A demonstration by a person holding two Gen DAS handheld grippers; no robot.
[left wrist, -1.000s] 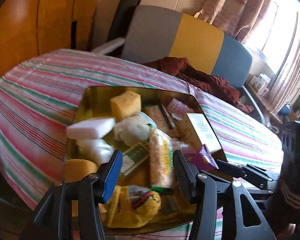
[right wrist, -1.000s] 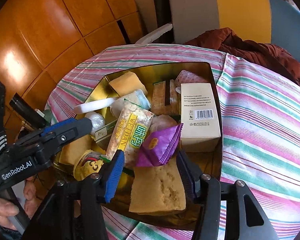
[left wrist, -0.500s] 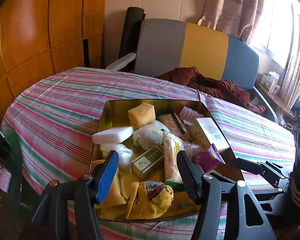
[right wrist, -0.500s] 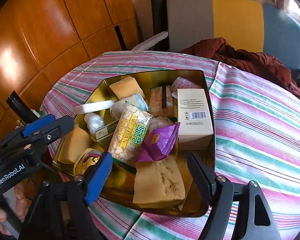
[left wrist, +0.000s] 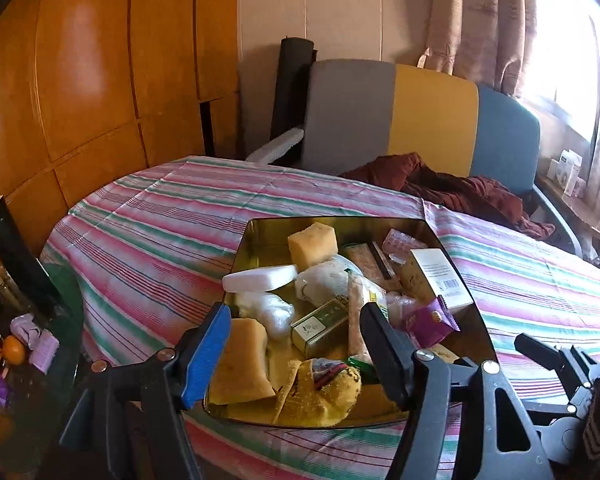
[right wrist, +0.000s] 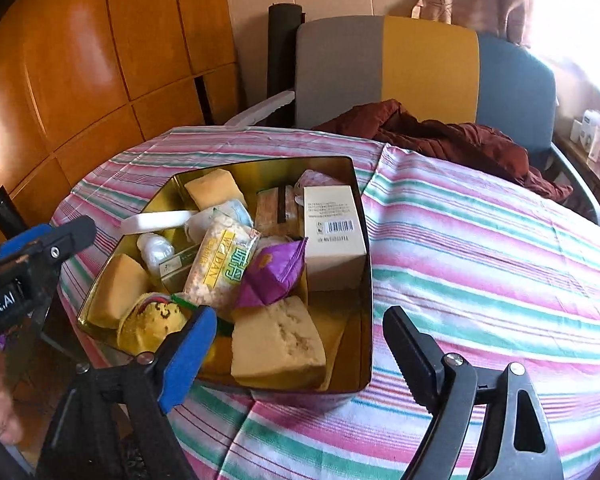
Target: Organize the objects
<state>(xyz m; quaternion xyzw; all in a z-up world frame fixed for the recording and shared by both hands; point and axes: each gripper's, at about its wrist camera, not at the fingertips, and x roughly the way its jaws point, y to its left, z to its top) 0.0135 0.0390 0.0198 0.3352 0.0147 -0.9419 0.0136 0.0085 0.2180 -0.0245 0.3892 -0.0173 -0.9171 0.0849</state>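
Observation:
A gold metal tin sits on the striped tablecloth, filled with items. Among them are yellow sponges, a white barcoded box, a purple snack packet, a puffed-snack bag, a green tea box, a white bar and a yellow sock. My left gripper hovers before the tin's near edge, jaws opening, holding nothing. My right gripper hangs over the tin's near right corner, jaws also opening and empty. The left gripper's tips show at the tin's left.
A chair with a grey, yellow and blue back stands behind the table, with a dark red garment on its seat. A black roll leans by the wood-panelled wall. A low side table with oranges stands at the left.
Both grippers have drawn back and up from the tin, and their jaws have widened. More of the table and chair shows now.

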